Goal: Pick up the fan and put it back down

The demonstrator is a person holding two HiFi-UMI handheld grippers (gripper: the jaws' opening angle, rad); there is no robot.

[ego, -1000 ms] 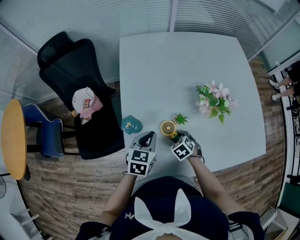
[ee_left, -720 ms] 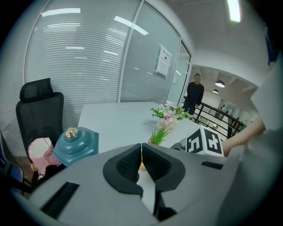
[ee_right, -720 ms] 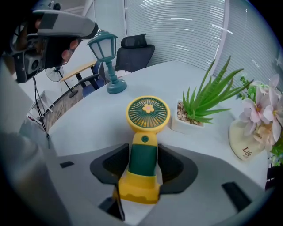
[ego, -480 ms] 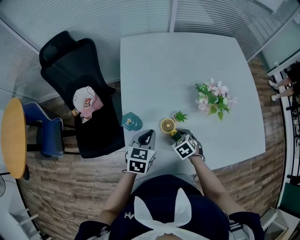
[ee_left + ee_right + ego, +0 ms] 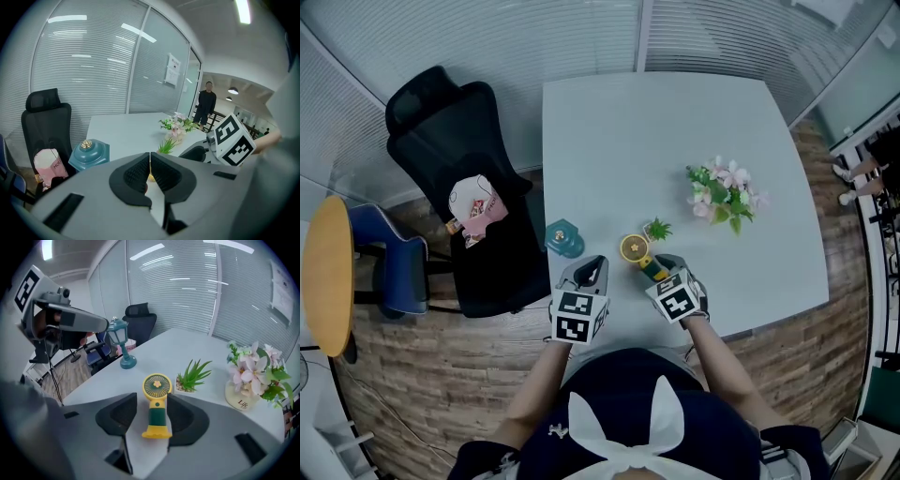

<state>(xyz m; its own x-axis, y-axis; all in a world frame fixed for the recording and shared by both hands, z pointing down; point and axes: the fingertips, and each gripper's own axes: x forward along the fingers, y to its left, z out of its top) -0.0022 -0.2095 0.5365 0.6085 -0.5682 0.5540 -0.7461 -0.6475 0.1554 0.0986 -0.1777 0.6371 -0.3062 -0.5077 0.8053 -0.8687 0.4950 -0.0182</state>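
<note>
A small yellow fan [image 5: 157,389] with a green handle stands upright on the white table [image 5: 675,141], its round face turned toward me. My right gripper [image 5: 152,414] is open around the handle: the right pad lies close against it, while a gap shows at the left pad. From above, the fan [image 5: 635,249] sits just ahead of the right gripper [image 5: 661,269]. My left gripper [image 5: 592,273] hovers at the table's near edge, shut with nothing in it. In the left gripper view its pads [image 5: 140,171] meet.
A teal lantern-shaped ornament [image 5: 564,238] stands left of the fan. A tiny potted plant [image 5: 657,229] is right beside it, and a vase of pink flowers [image 5: 724,196] is farther right. A black office chair [image 5: 459,187] holding a pink bag is off the table's left side.
The right gripper has risen and drawn slightly back toward me. The fan keeps its place by the small plant. The left gripper has hardly moved.
</note>
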